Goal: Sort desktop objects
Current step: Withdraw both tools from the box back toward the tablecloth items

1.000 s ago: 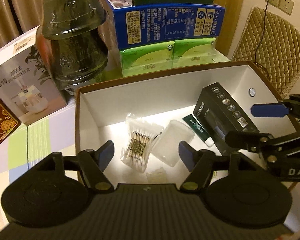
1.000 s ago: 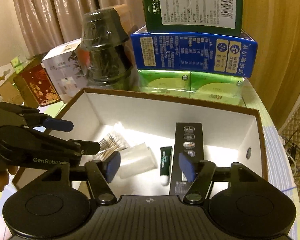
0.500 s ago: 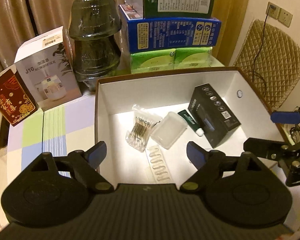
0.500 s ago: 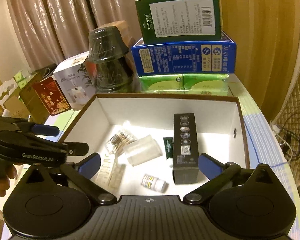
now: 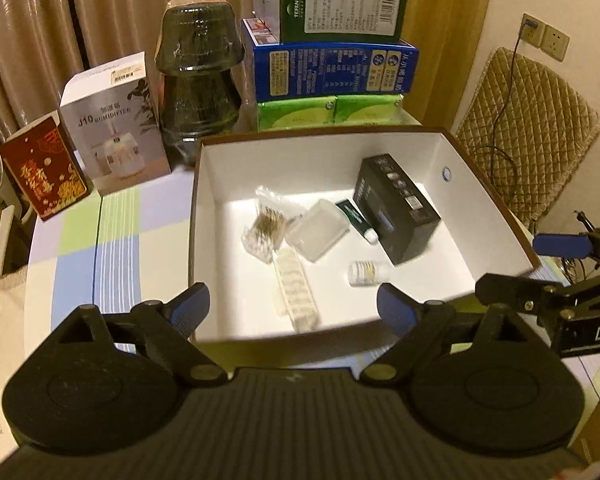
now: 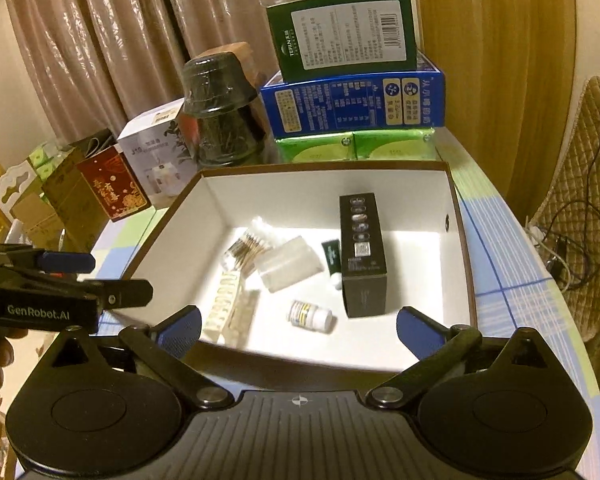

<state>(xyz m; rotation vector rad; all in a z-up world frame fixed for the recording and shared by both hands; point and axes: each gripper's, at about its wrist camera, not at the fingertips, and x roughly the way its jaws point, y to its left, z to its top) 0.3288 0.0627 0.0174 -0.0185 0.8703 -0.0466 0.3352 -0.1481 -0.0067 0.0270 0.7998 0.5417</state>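
Note:
A white-lined brown box (image 5: 204,216) (image 6: 172,240) sits on the table. Inside lie a black carton (image 5: 396,208) (image 6: 362,256), a green tube (image 5: 354,218) (image 6: 331,254), a clear plastic case (image 5: 316,230) (image 6: 288,262), a cotton-swab bag (image 5: 266,226) (image 6: 246,246), a pale blister strip (image 5: 294,288) (image 6: 228,308) and a small white bottle (image 5: 366,272) (image 6: 311,315). My left gripper (image 5: 294,308) is open and empty above the box's near edge. My right gripper (image 6: 298,330) is open and empty, also at the near edge.
Behind the box stand stacked dark bowls (image 5: 198,76), a humidifier carton (image 5: 114,120), a red box (image 5: 44,172), and stacked green tissue packs, blue and green boxes (image 5: 332,68). A quilted chair (image 5: 528,128) with cables is to the right.
Both grippers pulled back and up out of the box and their jaws opened wider. The blister strip and the small white bottle now lie in the box near the front.

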